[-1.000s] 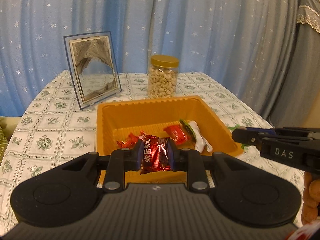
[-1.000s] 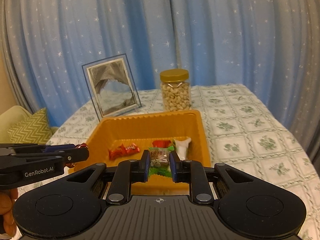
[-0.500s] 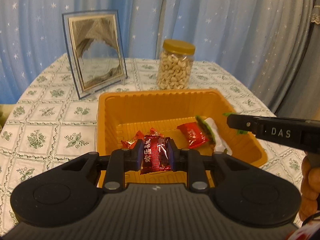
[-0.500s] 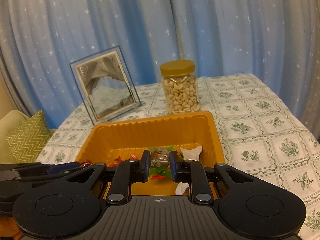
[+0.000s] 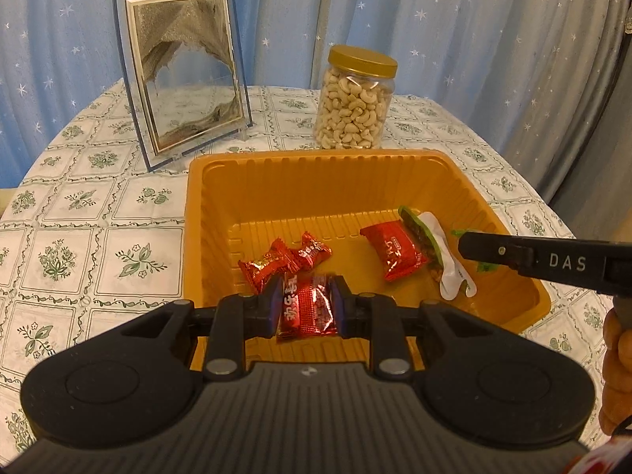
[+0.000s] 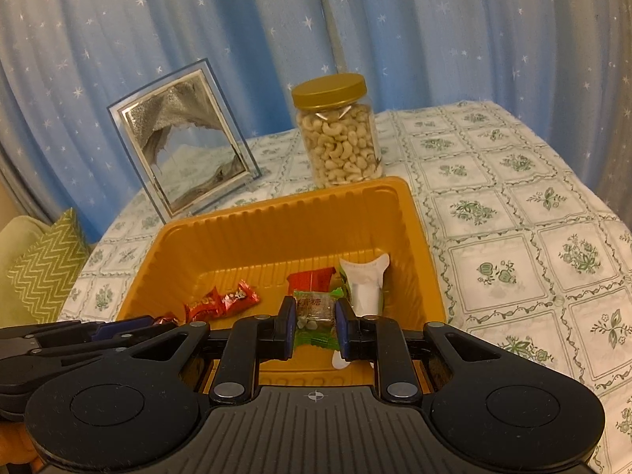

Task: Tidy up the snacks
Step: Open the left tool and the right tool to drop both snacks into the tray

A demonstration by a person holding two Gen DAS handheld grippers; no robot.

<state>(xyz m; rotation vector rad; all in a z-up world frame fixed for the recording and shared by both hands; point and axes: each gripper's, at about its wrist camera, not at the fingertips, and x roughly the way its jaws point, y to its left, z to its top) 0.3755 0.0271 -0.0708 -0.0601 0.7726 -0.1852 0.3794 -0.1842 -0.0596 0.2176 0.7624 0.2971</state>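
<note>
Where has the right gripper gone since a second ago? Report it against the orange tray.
Yes. The right gripper has moved forward over the orange tray, whose near rim now lies beneath its fingers.

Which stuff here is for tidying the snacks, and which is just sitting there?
For the job: orange tray, red snack in left gripper, green snack in right gripper, loose red candies.
Just sitting: cashew jar, picture frame, cushion.

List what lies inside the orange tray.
Inside the orange tray: two small red candies, a red packet, a green-edged snack and a white packet. The grippers hide the near floor.
</note>
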